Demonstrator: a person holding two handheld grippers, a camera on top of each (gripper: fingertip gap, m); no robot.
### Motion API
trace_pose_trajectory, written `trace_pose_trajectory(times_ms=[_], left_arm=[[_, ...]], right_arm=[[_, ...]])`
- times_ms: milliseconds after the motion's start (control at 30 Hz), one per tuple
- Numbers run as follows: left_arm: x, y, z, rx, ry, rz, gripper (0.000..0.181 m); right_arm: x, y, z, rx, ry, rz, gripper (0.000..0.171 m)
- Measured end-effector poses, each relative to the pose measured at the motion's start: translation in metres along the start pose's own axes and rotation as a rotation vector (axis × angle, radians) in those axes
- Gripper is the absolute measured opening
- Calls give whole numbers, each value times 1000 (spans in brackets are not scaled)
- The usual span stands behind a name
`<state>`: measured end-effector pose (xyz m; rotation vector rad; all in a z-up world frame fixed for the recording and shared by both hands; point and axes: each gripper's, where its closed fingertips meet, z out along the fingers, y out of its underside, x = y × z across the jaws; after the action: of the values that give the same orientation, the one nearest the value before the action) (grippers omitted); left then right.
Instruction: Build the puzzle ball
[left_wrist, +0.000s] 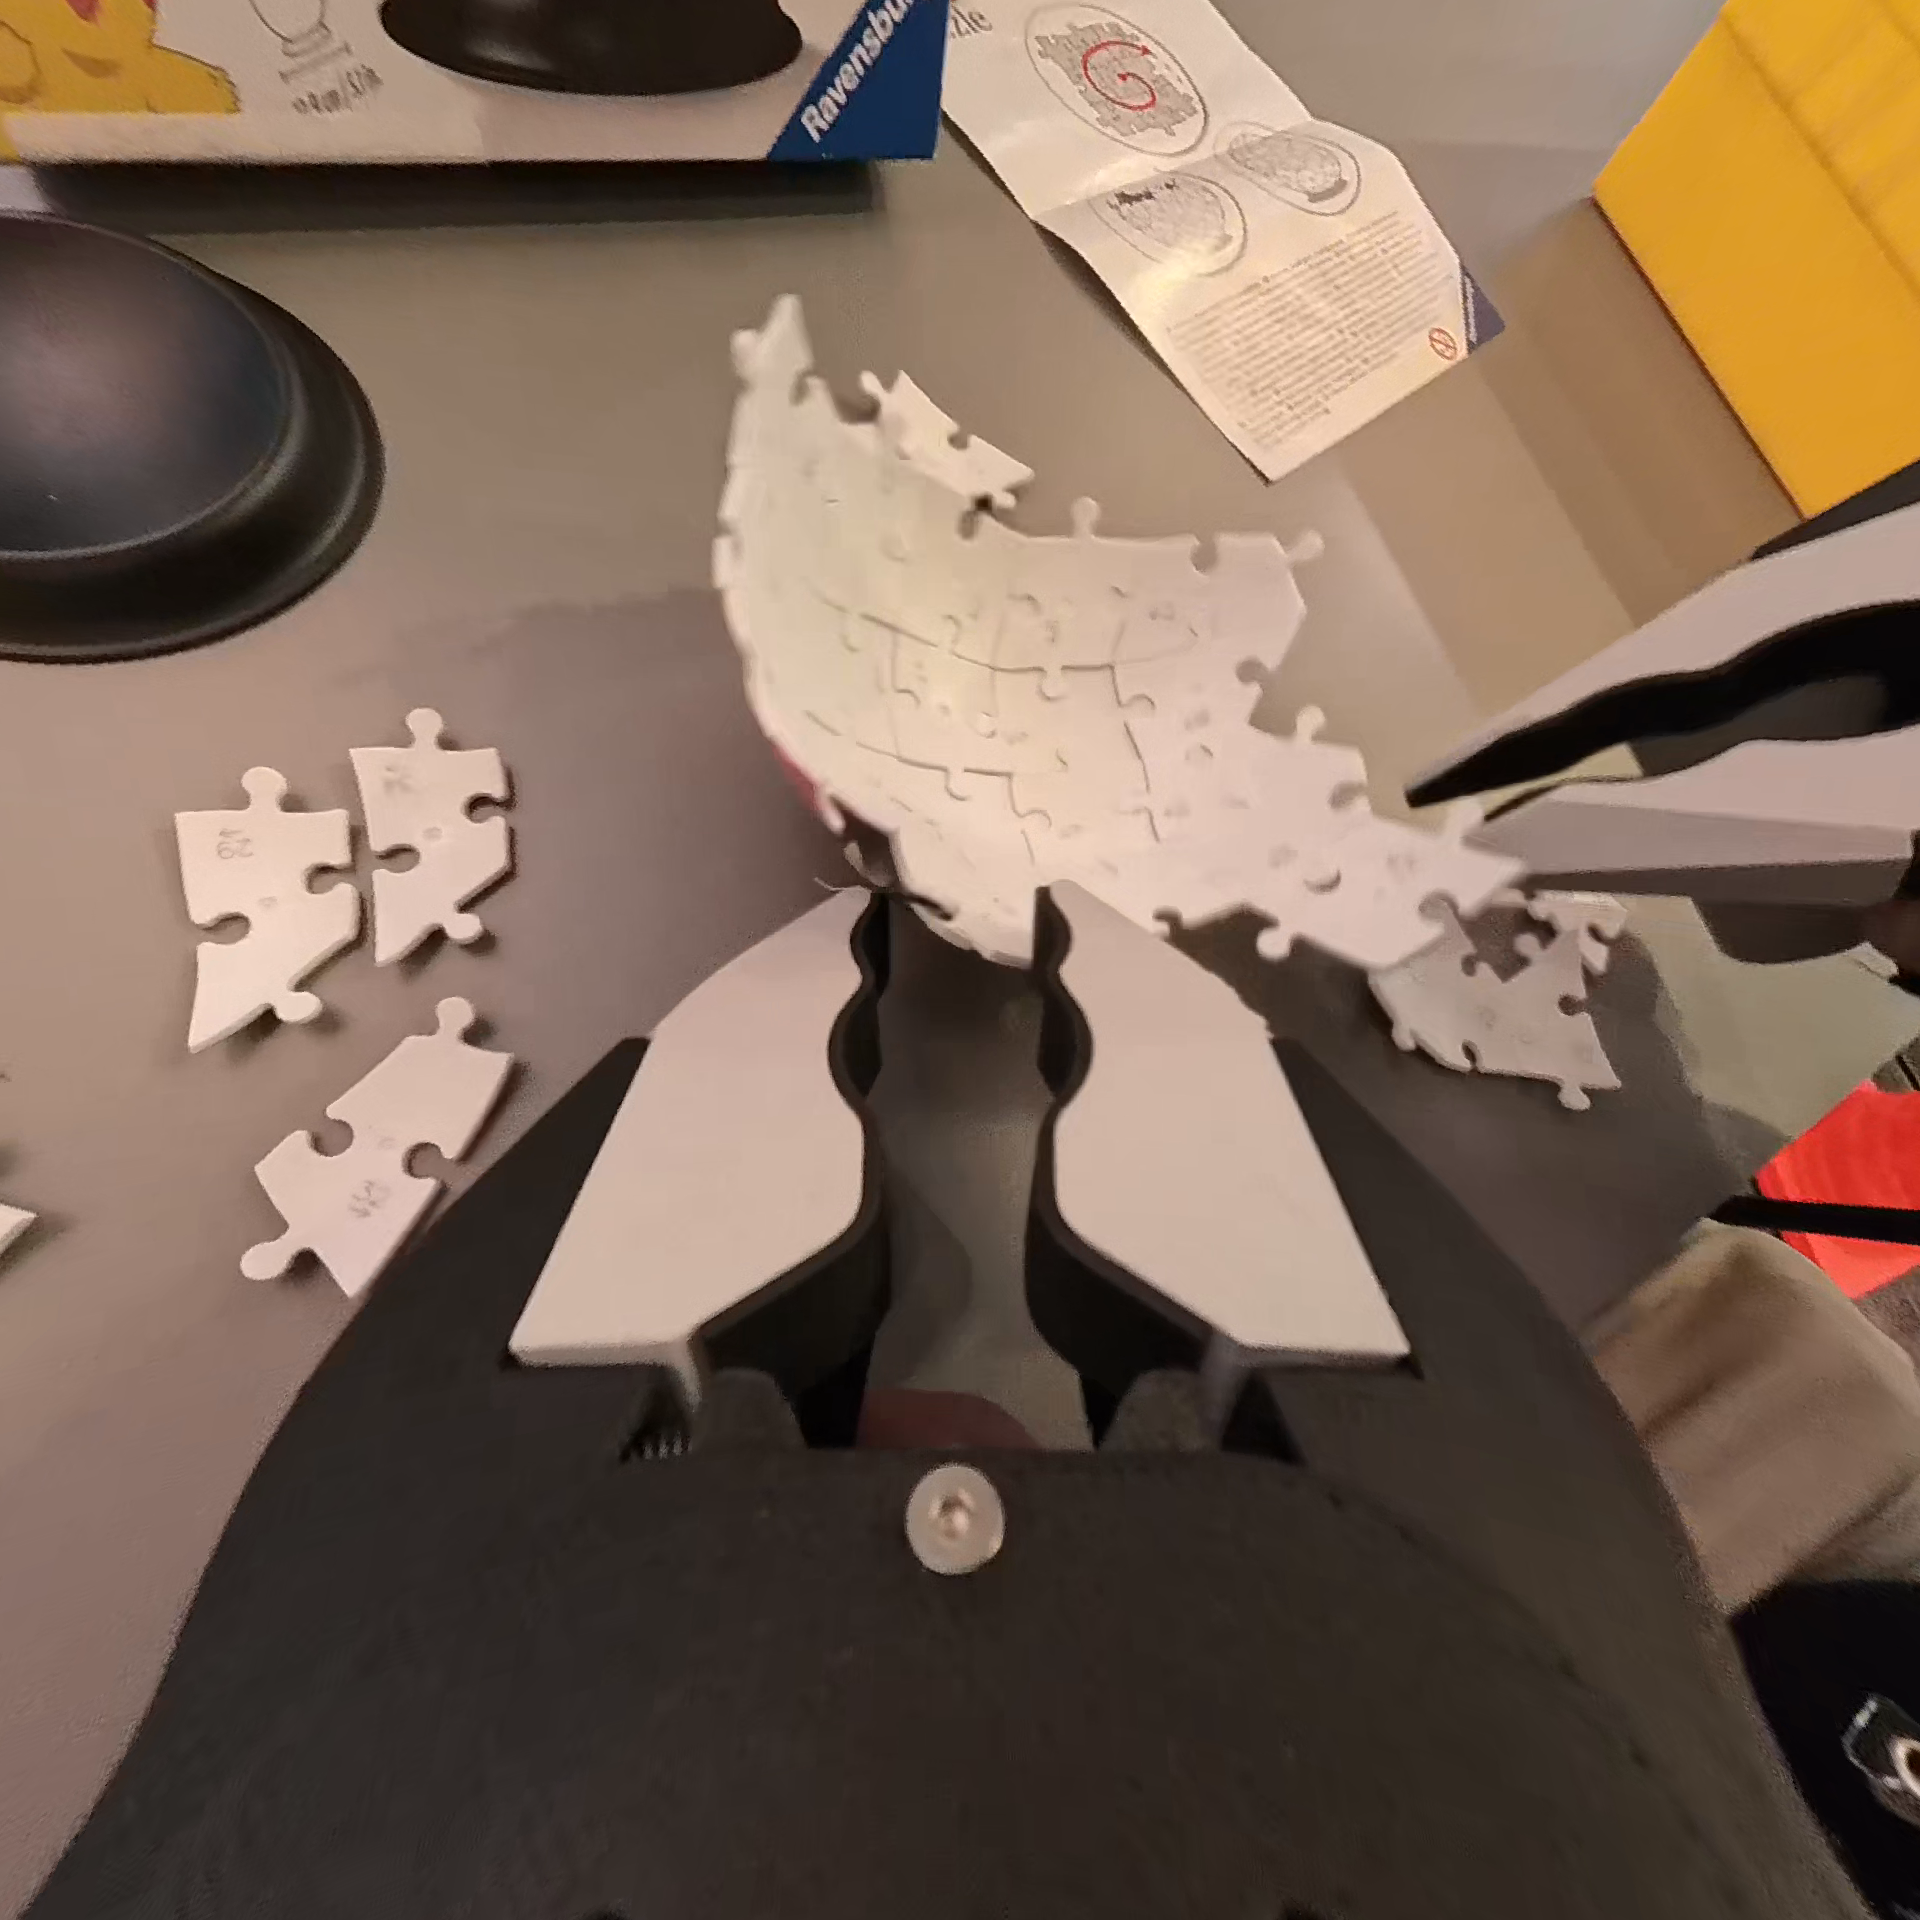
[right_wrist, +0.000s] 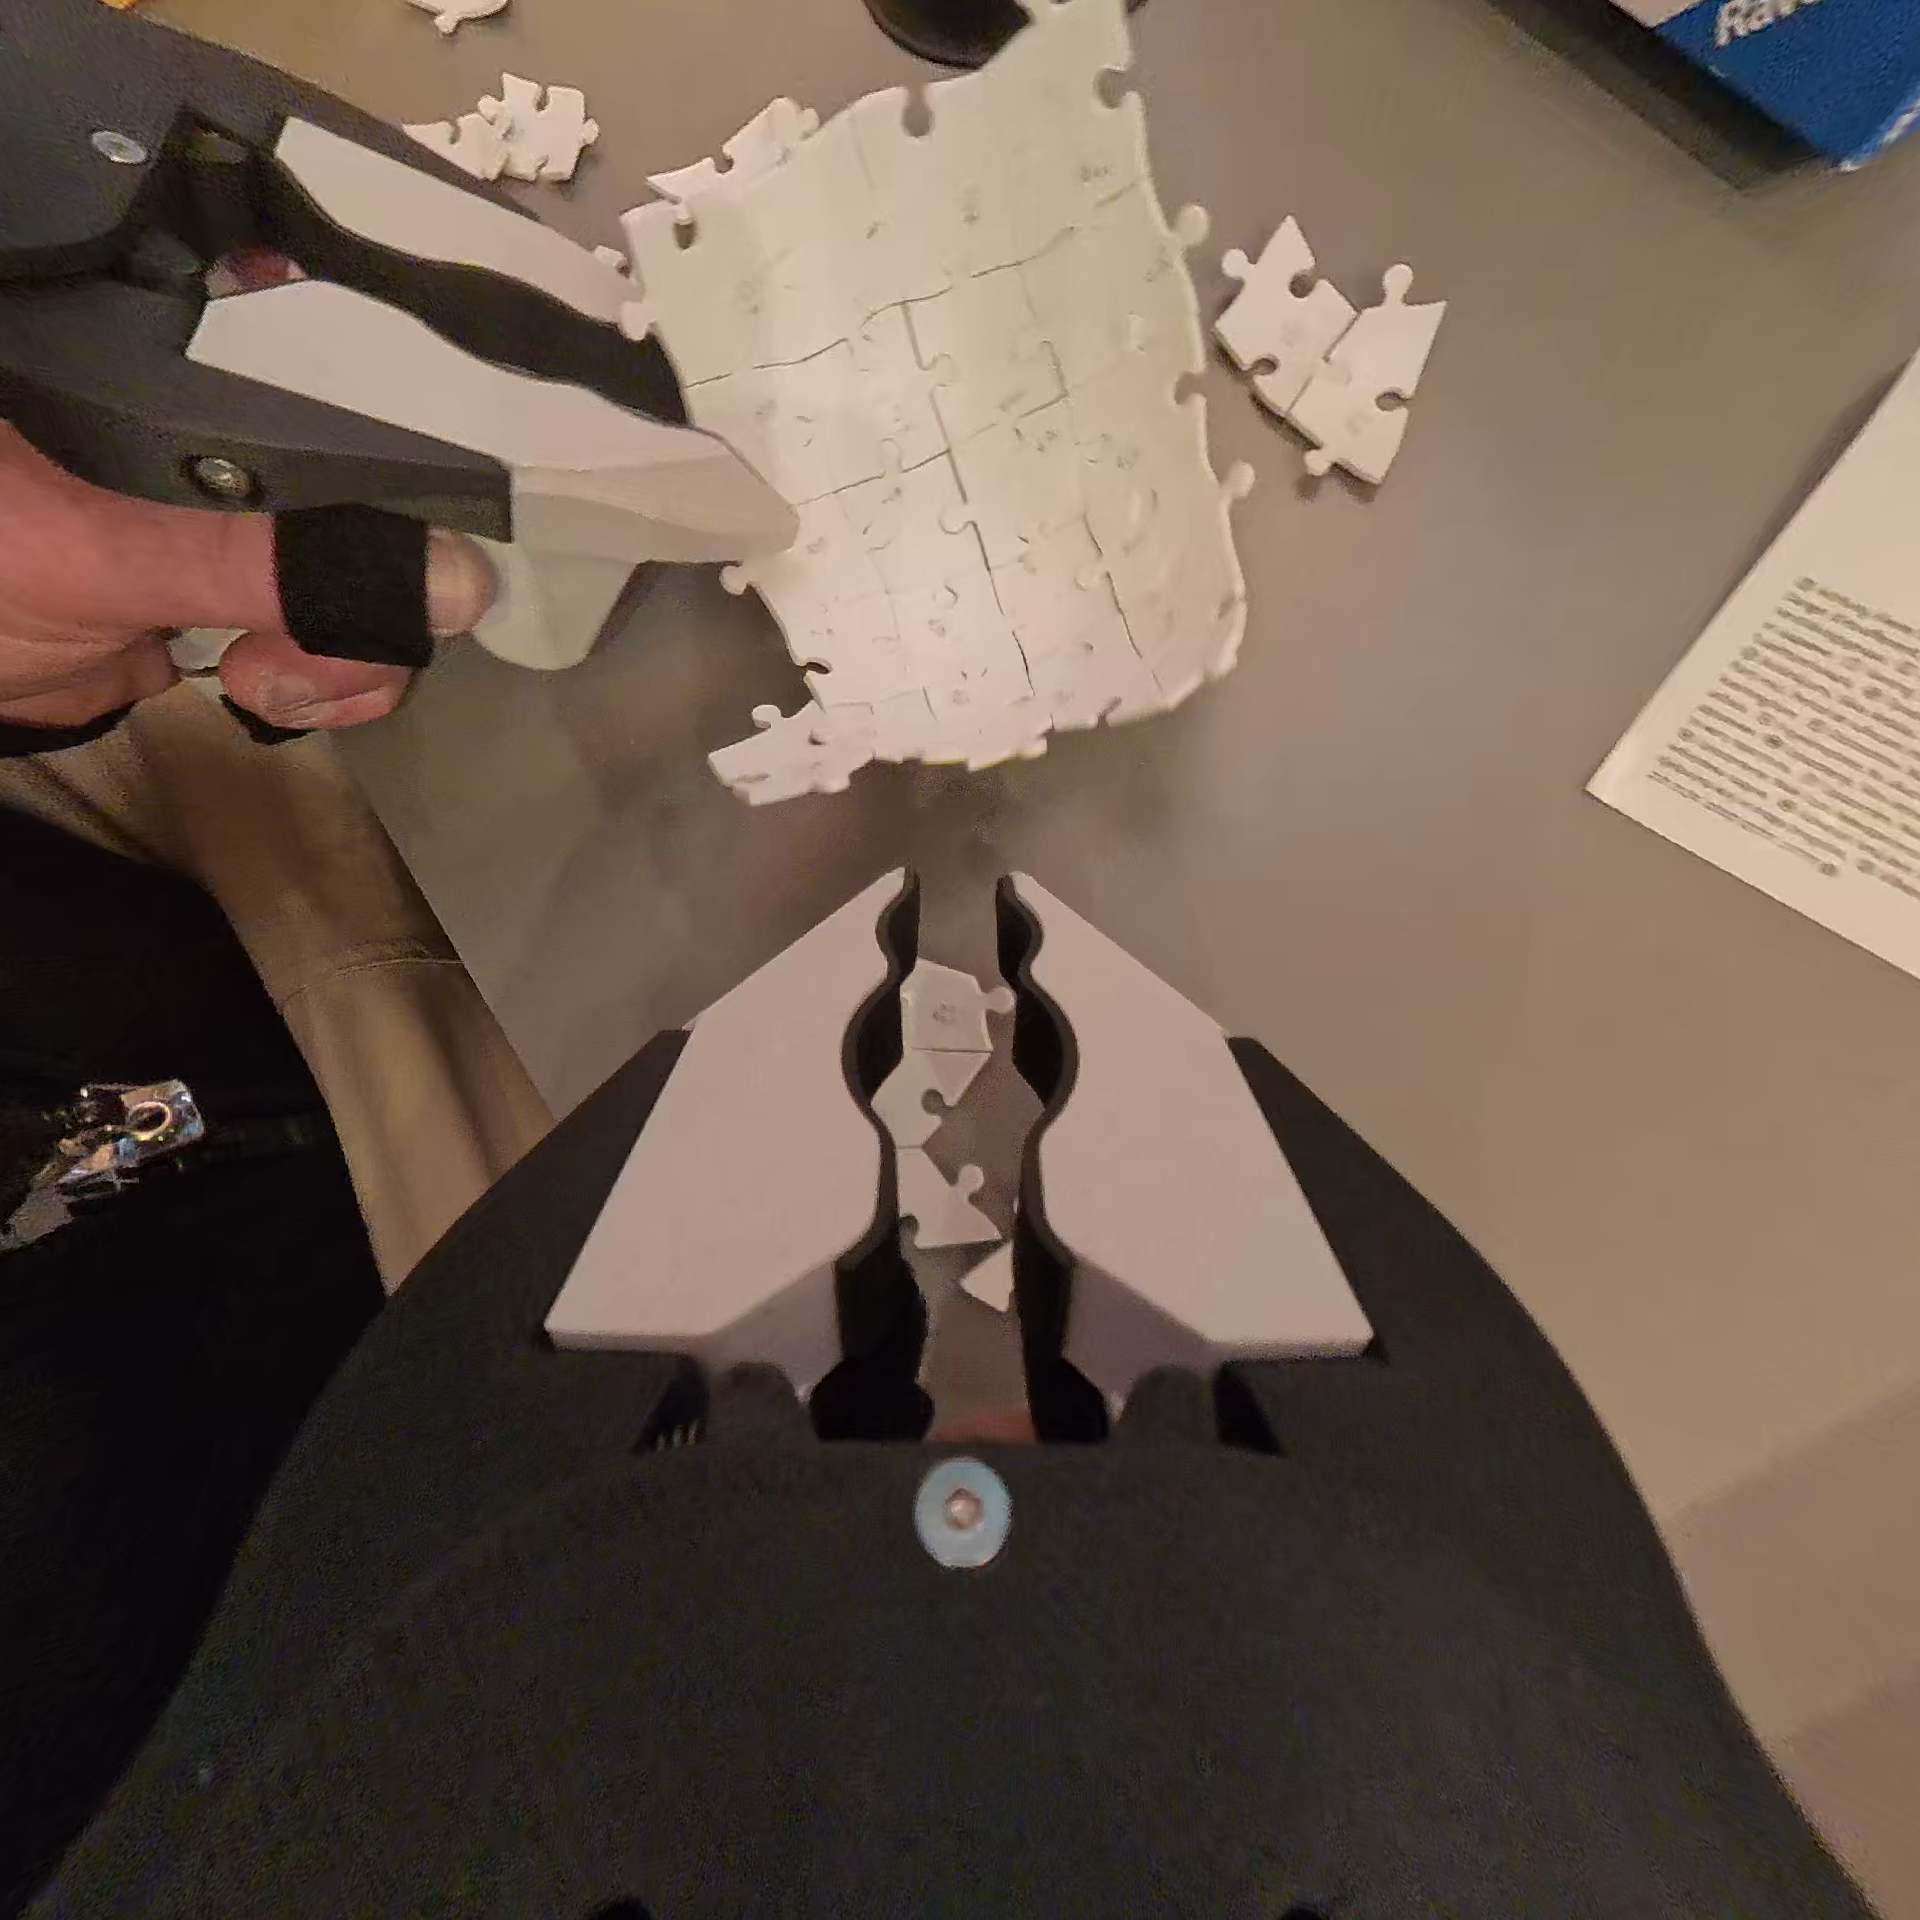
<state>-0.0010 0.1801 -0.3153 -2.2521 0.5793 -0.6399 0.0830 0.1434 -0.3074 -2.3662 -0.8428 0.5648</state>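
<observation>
The partly built puzzle ball is a curved white shell (left_wrist: 1018, 665) of joined pieces, seen from its blank inside. My left gripper (left_wrist: 961, 904) is shut on the shell's lower edge and holds it above the grey table. In the right wrist view the shell (right_wrist: 987, 416) hangs in the air with the left gripper (right_wrist: 712, 405) on its left edge. My right gripper (right_wrist: 958, 883) is a narrow gap open and empty, just short of the shell's near edge. In the left wrist view it (left_wrist: 1439, 800) points at the shell's right tip.
Three loose pieces (left_wrist: 270, 904) lie left, a joined cluster (left_wrist: 1496, 1008) lies under the shell's right tip, and a pair (right_wrist: 1330, 353) lies beyond. A black stand (left_wrist: 177, 436), the puzzle box (left_wrist: 520, 83), a leaflet (left_wrist: 1247, 229) and a yellow box (left_wrist: 1787, 239) ring the area. A hand (right_wrist: 156, 582) holds the left gripper. Left tips to right tips: about 10 centimeters.
</observation>
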Motion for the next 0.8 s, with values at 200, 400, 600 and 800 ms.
trace_pose_trajectory(times_ms=[200,400,600,800], left_arm=[[18,15,-5,-69,77,61,33],[33,23,-5,-103,117,143,39],[31,17,-13,-75,126,175,39],[7,7,-31,5,110,108,50]], right_arm=[[7,6,-8,17,16,31,13],[14,12,-11,18,33,50,12],[20,10,-14,40,52,58,11],[21,7,-13,58,43,67,12]])
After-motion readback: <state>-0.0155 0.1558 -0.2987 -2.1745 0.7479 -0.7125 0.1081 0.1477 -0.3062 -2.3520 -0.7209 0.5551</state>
